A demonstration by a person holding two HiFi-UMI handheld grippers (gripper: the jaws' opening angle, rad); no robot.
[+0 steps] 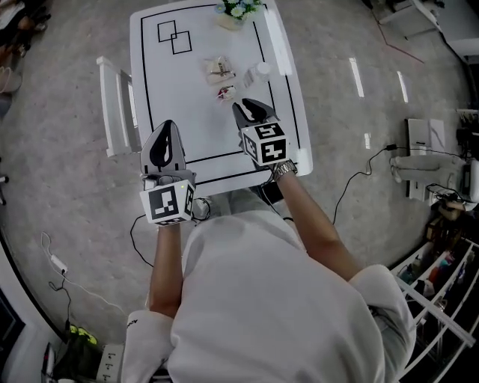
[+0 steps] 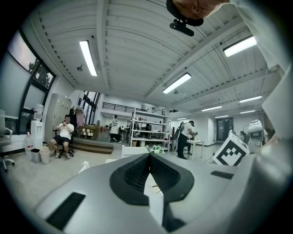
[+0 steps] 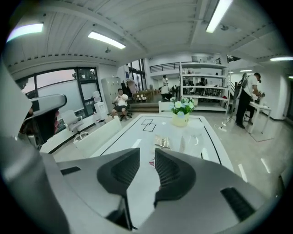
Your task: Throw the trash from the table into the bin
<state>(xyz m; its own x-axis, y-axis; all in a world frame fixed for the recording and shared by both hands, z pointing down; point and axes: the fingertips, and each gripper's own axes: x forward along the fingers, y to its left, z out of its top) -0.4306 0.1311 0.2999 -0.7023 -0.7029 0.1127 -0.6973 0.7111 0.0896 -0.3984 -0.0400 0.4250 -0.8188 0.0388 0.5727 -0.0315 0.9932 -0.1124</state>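
Note:
On the white table [image 1: 172, 112] lie a crumpled pale wrapper [image 1: 218, 69], a small red-and-white wrapper [image 1: 225, 93] and a clear plastic cup [image 1: 258, 72] on its side. My right gripper [image 1: 245, 108] hovers over the table's near right part, just short of the small wrapper, open by a narrow gap with nothing in it. In the right gripper view the right gripper [image 3: 143, 153] points at the small wrapper [image 3: 151, 162], with the pale wrapper [image 3: 162, 142] and the cup [image 3: 192, 139] beyond. My left gripper [image 1: 166, 129] is shut and empty by the table's near left edge; the left gripper [image 2: 149, 155] points level.
A flower pot [image 1: 238, 11] stands at the table's far end. A white chair [image 1: 116, 105] sits along the left side. Cables [image 1: 359, 176] run over the floor to the right. Two small bins [image 2: 41, 155] stand far off beside a seated person.

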